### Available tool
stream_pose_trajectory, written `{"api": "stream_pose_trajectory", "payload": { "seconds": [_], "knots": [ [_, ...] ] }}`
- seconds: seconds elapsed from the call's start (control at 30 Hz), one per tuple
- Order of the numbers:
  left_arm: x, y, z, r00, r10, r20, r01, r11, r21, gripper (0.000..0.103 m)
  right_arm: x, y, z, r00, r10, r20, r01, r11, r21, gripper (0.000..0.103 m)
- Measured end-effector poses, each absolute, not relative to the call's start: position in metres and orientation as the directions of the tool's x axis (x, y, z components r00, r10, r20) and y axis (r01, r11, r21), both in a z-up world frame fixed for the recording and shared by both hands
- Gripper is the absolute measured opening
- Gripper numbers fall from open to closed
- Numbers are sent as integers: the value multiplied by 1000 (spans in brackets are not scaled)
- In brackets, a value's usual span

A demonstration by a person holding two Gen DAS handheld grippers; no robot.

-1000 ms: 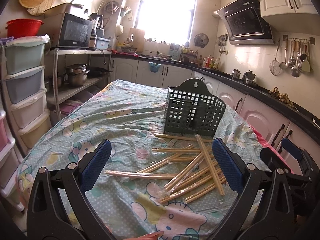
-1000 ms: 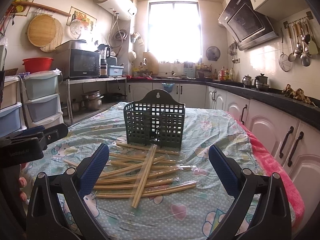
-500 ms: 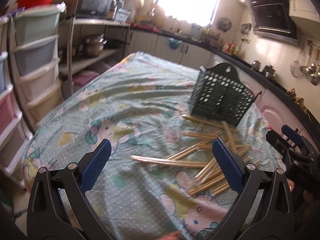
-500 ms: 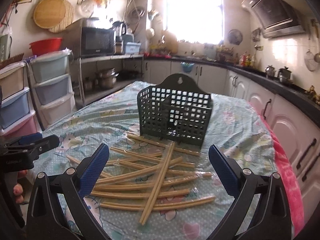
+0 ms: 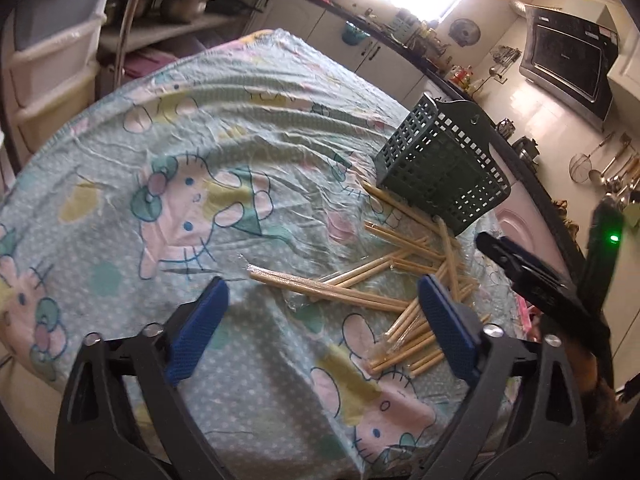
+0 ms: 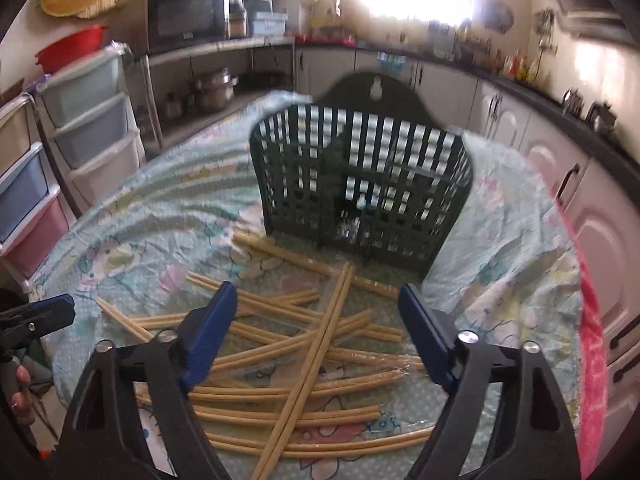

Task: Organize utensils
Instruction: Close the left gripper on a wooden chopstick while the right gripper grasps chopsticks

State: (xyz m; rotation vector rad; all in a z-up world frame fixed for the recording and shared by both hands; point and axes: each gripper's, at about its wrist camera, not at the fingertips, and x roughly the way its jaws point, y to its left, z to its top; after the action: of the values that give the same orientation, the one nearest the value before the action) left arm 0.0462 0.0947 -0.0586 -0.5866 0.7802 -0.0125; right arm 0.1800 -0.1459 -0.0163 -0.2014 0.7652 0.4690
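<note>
Both pairs of tongs stand wide apart and hold nothing. The left tongs (image 5: 320, 316) hang above the cartoon-print cloth (image 5: 192, 184) that covers the counter, their blue pads (image 5: 196, 328) spread on either side of the near end of a wrapped pair of chopsticks (image 5: 320, 286), without touching it. The right tongs (image 6: 318, 336) hover over the scattered pile of chopsticks (image 6: 304, 352), which lie crossed over one another on the cloth (image 6: 512, 264), several in clear wrappers; one long pair runs diagonally through the gap between the blue pads (image 6: 424, 340). Just behind the pile stands the dark green slotted utensil holder (image 6: 360, 184), upright, with its arched back plate at the far side; the farthest chopsticks lie right at its base. In the left wrist view the holder (image 5: 444, 168) stands toward the right side of the counter, and the right tongs (image 5: 524, 268) show at the right edge, near the pile.
</note>
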Motion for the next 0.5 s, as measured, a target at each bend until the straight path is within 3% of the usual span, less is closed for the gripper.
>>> {"api": "stream_pose_trajectory", "payload": {
  "seconds": [0.13, 0.33, 0.5],
  "knots": [
    [58, 99, -67, 691, -249, -679, -228, 816, -532, 68, 203, -147, -32, 543, 327, -774, -452, 890, 60, 58],
    [67, 108, -82, 651, -285, -704, -282, 770, -572, 61, 232, -148, -44, 465, 326, -823, -414, 902, 123, 50],
    [71, 113, -86, 650, -284, -704, -309, 748, -587, 47, 248, -148, -51, 417, 333, -845, -404, 901, 156, 40]
  ]
}}
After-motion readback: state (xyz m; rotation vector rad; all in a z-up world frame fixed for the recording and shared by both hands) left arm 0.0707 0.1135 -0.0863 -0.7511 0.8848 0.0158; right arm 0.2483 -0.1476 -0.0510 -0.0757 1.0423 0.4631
